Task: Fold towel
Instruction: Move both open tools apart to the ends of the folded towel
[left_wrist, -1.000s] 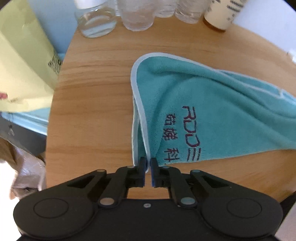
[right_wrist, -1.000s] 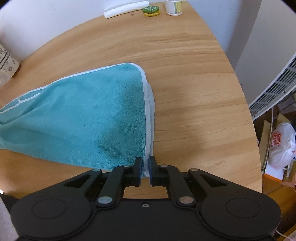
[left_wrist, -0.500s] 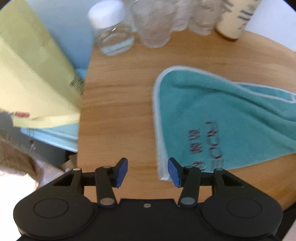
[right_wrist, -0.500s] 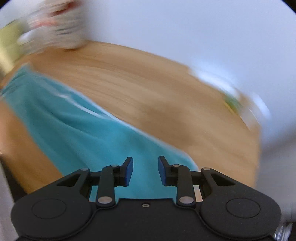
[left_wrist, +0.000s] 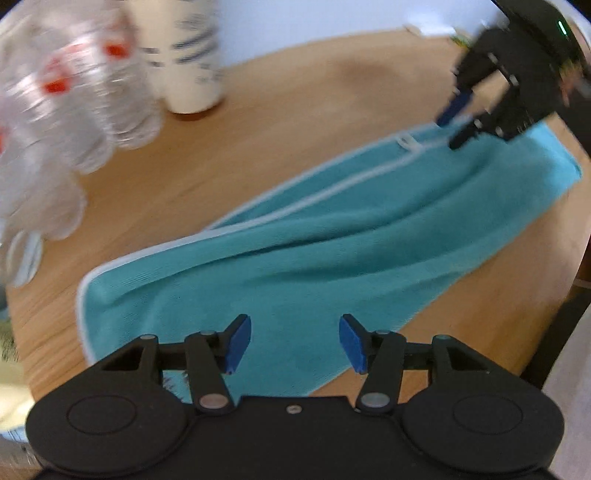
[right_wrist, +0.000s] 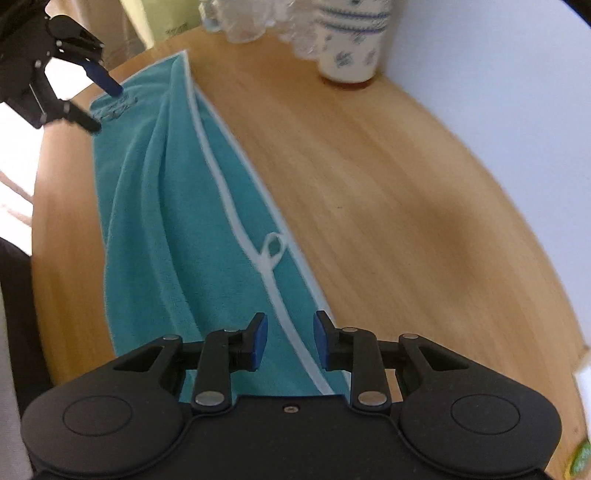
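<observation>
A teal towel (left_wrist: 314, 251) with a pale border lies folded in a long strip on the round wooden table (left_wrist: 277, 122). My left gripper (left_wrist: 295, 343) stands open just above the strip's near end, nothing between its blue pads. At the far end my right gripper (left_wrist: 448, 131) is open over the border. In the right wrist view the towel (right_wrist: 147, 221) runs away to the upper left, its hanging loop (right_wrist: 273, 247) just ahead of my open right gripper (right_wrist: 290, 339). The left gripper (right_wrist: 105, 109) hovers open at the far end.
Clear plastic bottles (left_wrist: 55, 110) and a white patterned container (left_wrist: 184, 55) stand at the table's back left. The same container (right_wrist: 351, 40) appears at the top of the right wrist view. The table edge (left_wrist: 546, 266) curves close behind the towel on the right.
Both grippers have opened and let go of the towel's corners. Each has swung round and now faces the other along the folded strip.
</observation>
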